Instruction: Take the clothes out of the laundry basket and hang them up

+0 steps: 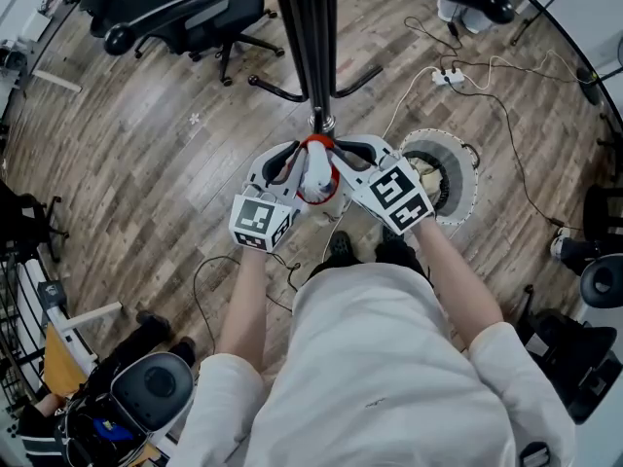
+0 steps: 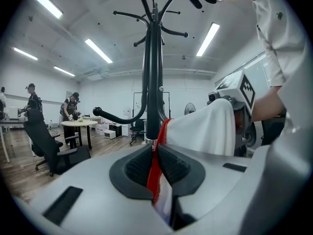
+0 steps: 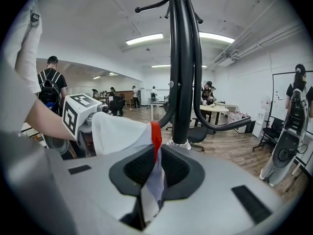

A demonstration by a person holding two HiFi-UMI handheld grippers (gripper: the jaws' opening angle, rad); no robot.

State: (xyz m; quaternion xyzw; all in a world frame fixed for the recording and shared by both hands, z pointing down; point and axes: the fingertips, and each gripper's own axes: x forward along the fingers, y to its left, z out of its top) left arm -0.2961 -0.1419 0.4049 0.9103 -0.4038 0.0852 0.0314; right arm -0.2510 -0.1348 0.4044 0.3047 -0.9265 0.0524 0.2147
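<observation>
**Desk:** White shirt (image 1: 389,358) and two bare forearms fill the foreground of the head view. What is held out beyond them?

**Photo:** One white garment (image 1: 317,175) with a red edge is held up between both tools. It is kept just beside the black pole of the coat stand (image 1: 311,47), above the wood floor (image 1: 146,154).

**Desk:** How are the tools set?

**Photo:** The left tool (image 1: 297,156) is pressed together on the red edge. In the left gripper view the hem is seen running down between that tool's ribbed pads (image 2: 168,163), and the white cloth is draped off to the right, toward the other tool's marker cube (image 2: 244,89). The right tool (image 1: 341,154) is likewise pinching the garment. In the right gripper view red edge and pale cloth are caught between its pads (image 3: 171,168), and the rest is bunched to the left.

**Desk:** And the basket?

**Photo:** A round white basket (image 1: 471,178) is seen on the floor just right of the right tool. Something pale lies in it, but what cannot be made out. Beyond it a white power strip (image 1: 450,78) and its cable are trailed across the boards. An office chair (image 1: 185,13) is parked past the stand, and people (image 2: 71,111) are gathered at a round bench (image 2: 80,125) in the background.
</observation>
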